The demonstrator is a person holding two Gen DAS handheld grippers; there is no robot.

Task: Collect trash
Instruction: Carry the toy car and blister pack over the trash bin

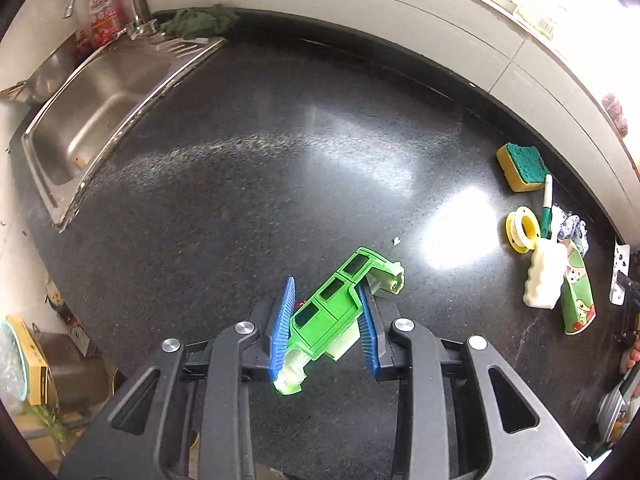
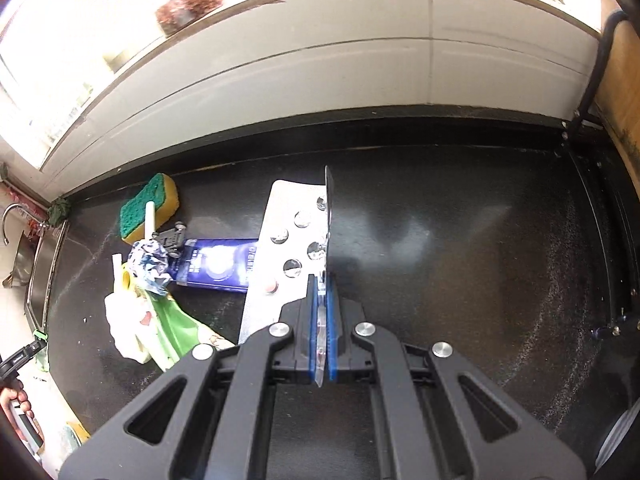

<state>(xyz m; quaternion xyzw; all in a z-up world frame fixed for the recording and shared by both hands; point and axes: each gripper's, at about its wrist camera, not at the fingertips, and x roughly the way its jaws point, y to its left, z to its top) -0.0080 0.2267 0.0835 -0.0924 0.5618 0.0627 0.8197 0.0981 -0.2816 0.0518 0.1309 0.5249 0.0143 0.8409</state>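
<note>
green plastic toy car shell (image 1: pixel 334 304) sits pinched crosswise between our left gripper (image 1: pixel 326 320) pads, lifted off the black counter (image 1: pixel 240 180); our right gripper (image 2: pixel 322 320), pressed together, nips a foil blister pack (image 2: pixel 288 236) by its edge, likely for carrying; remaining trash pile (image 1: pixel 556 264) lies at three o'clock, sponge (image 1: pixel 522 166) beyond

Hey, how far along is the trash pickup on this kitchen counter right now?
Nothing visibly binned yet; no bin is in view. In hand: the left gripper clamps a green toy car body, and the right gripper is shut on a pill blister pack. Left on the counter: sponge, yellow spool, crumpled foil, blue box.
</note>
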